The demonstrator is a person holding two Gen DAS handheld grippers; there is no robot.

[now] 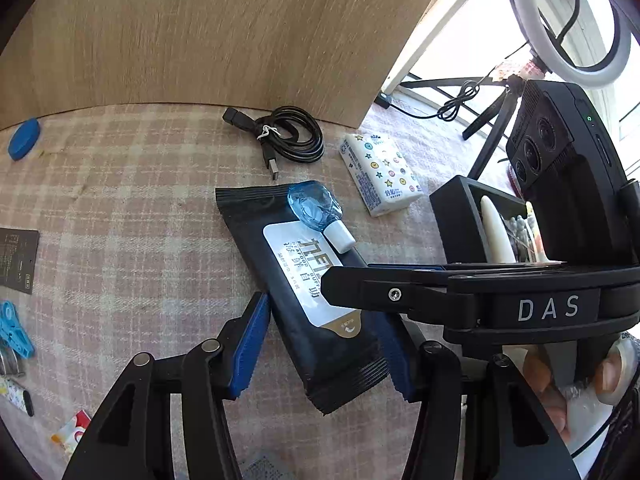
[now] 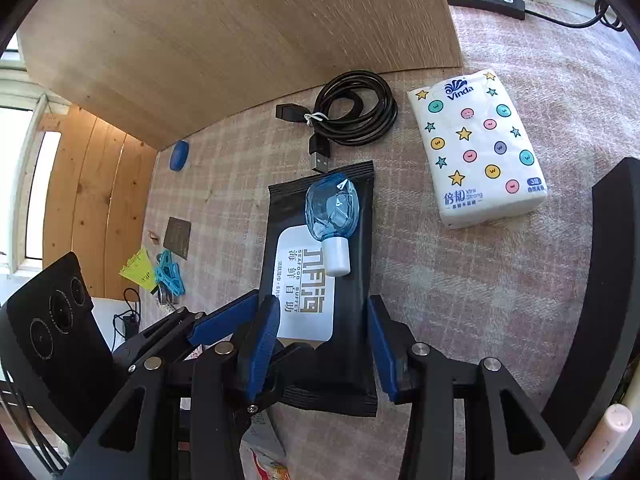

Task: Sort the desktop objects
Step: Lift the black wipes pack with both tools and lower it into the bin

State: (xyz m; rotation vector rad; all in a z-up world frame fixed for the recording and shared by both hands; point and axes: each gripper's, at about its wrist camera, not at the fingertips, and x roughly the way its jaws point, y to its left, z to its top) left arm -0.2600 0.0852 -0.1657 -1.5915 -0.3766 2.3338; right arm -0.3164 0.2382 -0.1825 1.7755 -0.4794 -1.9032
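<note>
A black wet-wipes pack point(image 1: 320, 304) point(image 2: 320, 300) lies on the checked cloth. A small blue bottle with a white cap point(image 1: 318, 214) point(image 2: 332, 216) rests on its far end. My left gripper point(image 1: 326, 354) is open, its blue pads on either side of the pack's near end. My right gripper point(image 2: 324, 346) is also open and straddles the same pack from the other side; its finger crosses the left wrist view point(image 1: 380, 292). The left gripper's fingers point(image 2: 224, 320) show at the right wrist view's left.
A coiled black USB cable point(image 1: 292, 140) point(image 2: 352, 112) and a Vinda tissue pack point(image 1: 380, 172) point(image 2: 476, 148) lie beyond. A black box point(image 1: 460, 216) stands right. Blue clips point(image 1: 14, 332) point(image 2: 170, 272), a dark card point(image 1: 18, 260) and a blue oval case point(image 1: 24, 138) point(image 2: 179, 155) lie left. A wooden board point(image 1: 200, 32) backs the table.
</note>
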